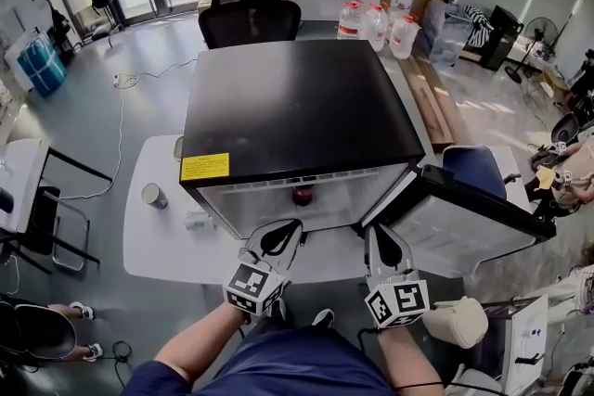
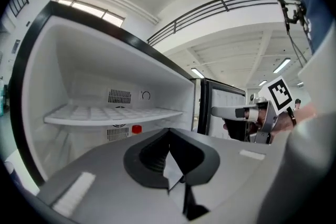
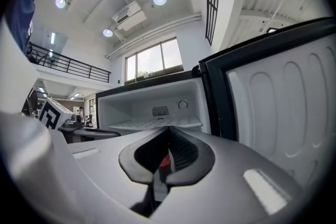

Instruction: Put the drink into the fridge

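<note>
The black mini fridge [image 1: 297, 107] stands on a white table [image 1: 162, 246] with its door [image 1: 469, 223] swung open to the right. Inside, low at the front, stands the drink [image 1: 303, 195], a dark bottle with a red cap. That cap shows under the white shelf [image 2: 113, 113] in the left gripper view as the drink [image 2: 136, 129], and through the right jaws' hollow as the drink [image 3: 165, 161]. My left gripper [image 1: 293, 225] [image 2: 169, 131] is shut and empty, just outside the fridge opening. My right gripper [image 1: 374, 230] [image 3: 168, 127] is shut beside it, near the door's hinge side.
A small can [image 1: 153, 195] stands on the table left of the fridge. A black office chair [image 1: 249, 9] and several water jugs [image 1: 376, 23] are behind the fridge. Another white table [image 1: 19, 172] is at the far left.
</note>
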Demonstrator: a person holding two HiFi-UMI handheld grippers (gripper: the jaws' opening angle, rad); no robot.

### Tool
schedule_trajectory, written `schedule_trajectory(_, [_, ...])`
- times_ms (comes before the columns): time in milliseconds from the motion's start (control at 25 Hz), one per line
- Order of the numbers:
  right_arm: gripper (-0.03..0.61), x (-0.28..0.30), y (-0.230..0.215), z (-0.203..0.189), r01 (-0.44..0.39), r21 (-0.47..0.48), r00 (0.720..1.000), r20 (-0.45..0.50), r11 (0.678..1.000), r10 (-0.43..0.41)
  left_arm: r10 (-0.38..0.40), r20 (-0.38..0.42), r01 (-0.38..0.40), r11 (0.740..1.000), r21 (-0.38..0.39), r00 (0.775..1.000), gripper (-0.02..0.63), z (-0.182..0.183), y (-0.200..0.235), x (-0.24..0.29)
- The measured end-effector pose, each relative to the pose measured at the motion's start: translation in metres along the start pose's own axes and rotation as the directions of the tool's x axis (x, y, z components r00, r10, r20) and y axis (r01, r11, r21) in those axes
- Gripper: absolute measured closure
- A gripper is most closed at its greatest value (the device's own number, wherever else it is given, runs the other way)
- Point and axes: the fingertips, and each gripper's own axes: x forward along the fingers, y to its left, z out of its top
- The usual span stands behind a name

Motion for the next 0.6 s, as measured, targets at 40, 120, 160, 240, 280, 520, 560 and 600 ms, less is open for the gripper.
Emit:
schedule_trajectory(40, [0.572, 0.001, 0.002, 0.004, -0.010, -0.004, 1.000, 0.011, 1.000, 0.010, 0.008, 0.005, -0.008, 1.000, -0.001, 1.000, 0.609, 0.002, 0.002, -0.001])
schedule_trajectory(120, [0.572, 0.002, 0.008, 0.011, -0.026, -0.018, 0.999, 0.026, 1.000, 0.026, 0.028, 0.007, -0.028, 1.000, -0.003, 1.000, 0.609, 0.004, 0.006, -0.003])
schedule_trajectory(160, [0.572, 0.002, 0.011, 0.014, -0.032, -0.026, 0.999, 0.029, 0.999, 0.033, 0.038, 0.009, -0.038, 0.999, -0.004, 0.999, 0.609, 0.006, 0.009, -0.005])
schedule_trajectory(240, [0.572, 0.003, 0.016, 0.018, -0.043, -0.035, 0.998, 0.036, 0.998, 0.044, 0.055, 0.021, -0.055, 0.998, -0.005, 0.998, 0.609, 0.013, 0.013, -0.011])
schedule_trajectory(280, [0.572, 0.003, 0.019, 0.020, -0.048, -0.038, 0.998, 0.041, 0.998, 0.050, 0.063, 0.032, -0.063, 0.998, -0.003, 0.997, 0.609, 0.017, 0.015, -0.013])
schedule_trajectory(520, [0.572, 0.010, 0.020, 0.033, -0.068, -0.073, 0.995, 0.067, 0.995, 0.073, 0.119, 0.090, -0.121, 0.992, 0.019, 0.989, 0.609, 0.041, 0.036, -0.019])
schedule_trajectory(560, [0.572, 0.011, 0.020, 0.036, -0.068, -0.082, 0.995, 0.068, 0.994, 0.073, 0.127, 0.097, -0.130, 0.991, 0.022, 0.987, 0.609, 0.044, 0.039, -0.019])
schedule_trajectory(600, [0.572, 0.011, 0.020, 0.037, -0.066, -0.090, 0.995, 0.069, 0.994, 0.073, 0.133, 0.103, -0.136, 0.990, 0.025, 0.986, 0.609, 0.046, 0.042, -0.020])
